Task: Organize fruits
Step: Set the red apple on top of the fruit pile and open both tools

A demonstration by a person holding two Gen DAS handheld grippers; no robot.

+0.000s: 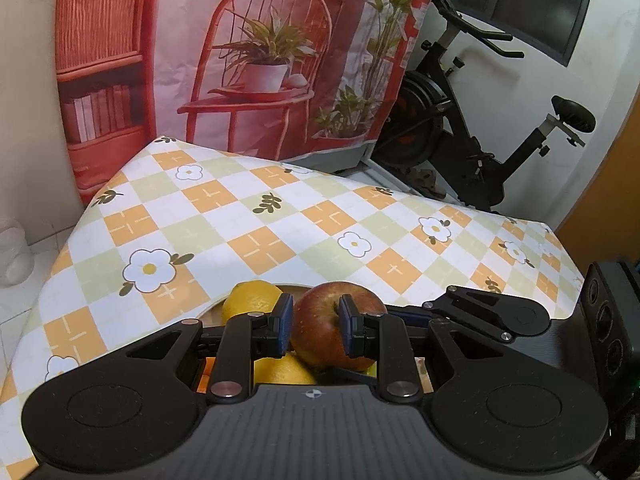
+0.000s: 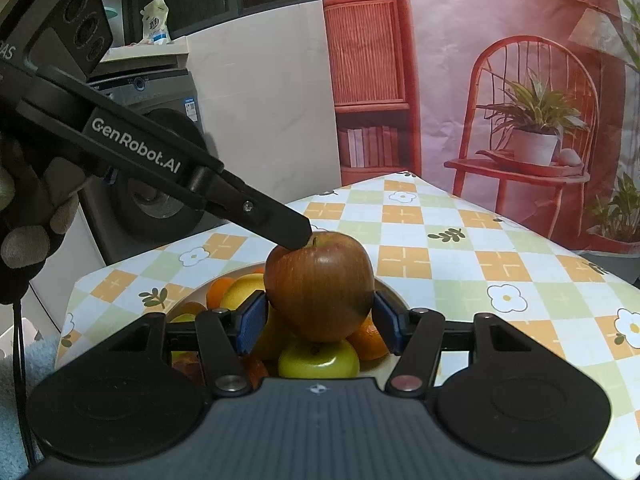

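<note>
While the right hand-held gripper (image 2: 320,322) clamps an apple (image 2: 320,284), its view shows the left hand-held gripper (image 2: 298,240) shut.

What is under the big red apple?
Under the red apple sit a green apple, a lemon and oranges, piled in a bowl. The bowl's bottom is hidden by the fruit.

1. Left wrist view: close behind its own fingers, tilted down across the checked table (image 1: 248,216) toward the backdrop (image 1: 248,52).
2. Right wrist view: likewise close, angled down.
3. Shared: red apple (image 2: 320,284) at lower centre.
</note>
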